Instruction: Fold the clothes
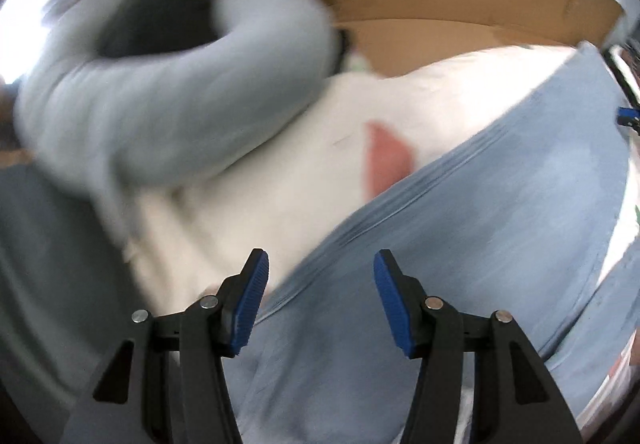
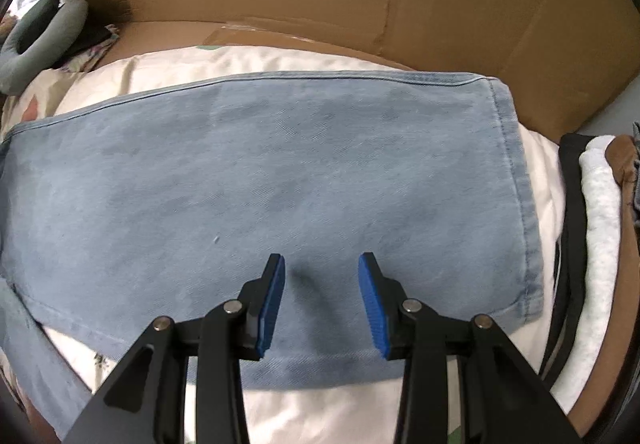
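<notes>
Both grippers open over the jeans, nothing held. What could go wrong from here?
1. The right gripper sits over the flat middle of the jeans, not the hem; closing there may only bunch the fabric.
2. The left wrist view is motion-blurred, so the left gripper may miss the seam.
3. The soft cream bedding underneath could get pinched too.

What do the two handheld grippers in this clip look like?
Both match: the left gripper and right gripper have matte black angular linkage arms with round silver pivot pins, and each finger ends in a ribbed blue pad. No cables, markings or sleeves show.
</notes>
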### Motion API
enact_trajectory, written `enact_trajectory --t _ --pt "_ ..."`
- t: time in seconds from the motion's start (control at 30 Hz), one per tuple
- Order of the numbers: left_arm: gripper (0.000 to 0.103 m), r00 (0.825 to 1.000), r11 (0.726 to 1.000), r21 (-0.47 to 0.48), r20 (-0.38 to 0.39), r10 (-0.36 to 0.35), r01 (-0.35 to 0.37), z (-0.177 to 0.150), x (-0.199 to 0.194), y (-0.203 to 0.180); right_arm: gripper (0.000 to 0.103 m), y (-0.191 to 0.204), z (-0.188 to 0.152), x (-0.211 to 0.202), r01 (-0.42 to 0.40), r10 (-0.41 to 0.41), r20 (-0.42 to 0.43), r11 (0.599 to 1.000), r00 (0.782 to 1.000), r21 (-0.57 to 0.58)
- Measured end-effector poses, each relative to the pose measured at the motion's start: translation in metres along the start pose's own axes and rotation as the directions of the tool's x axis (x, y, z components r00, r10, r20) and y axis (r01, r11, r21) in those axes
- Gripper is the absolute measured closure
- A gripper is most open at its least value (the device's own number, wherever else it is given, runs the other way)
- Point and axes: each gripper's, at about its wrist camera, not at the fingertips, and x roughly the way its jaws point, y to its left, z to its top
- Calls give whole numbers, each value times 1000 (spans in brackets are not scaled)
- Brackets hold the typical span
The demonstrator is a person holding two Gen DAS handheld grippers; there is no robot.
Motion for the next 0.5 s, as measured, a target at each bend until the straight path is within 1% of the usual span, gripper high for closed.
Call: enact_trajectory --t 0.03,0.1,0.17,0.2,0.23,0.4,0.5 --pt "48 1000 1000 17 6 -14 14 4 3 -10 67 1 -4 -1 -7 7 -2 1000 1000 1" --pt "48 999 998 41 7 -48 48 -22 7 -31 65 4 -9 1 -20 20 -3 1000 1000 -10" --pt "48 997 994 78 -5 -76 76 -7 16 -30 63 5 -15 5 -23 23 -7 1000 1000 -16" --pt "48 996 992 90 -6 -88 88 -12 12 -36 63 6 -18 6 -24 24 -10 1000 1000 -13" --pt "48 995 990 98 -11 -100 101 -7 17 -43 62 5 -22 7 -26 26 -12 1000 1000 -5" --pt "48 984 972 157 -45 -172 177 42 46 -91 62 -2 -28 19 -36 36 5 997 999 62" --pt "48 978 950 233 -61 -201 209 40 20 -98 62 -11 -34 23 -55 54 15 991 998 125"
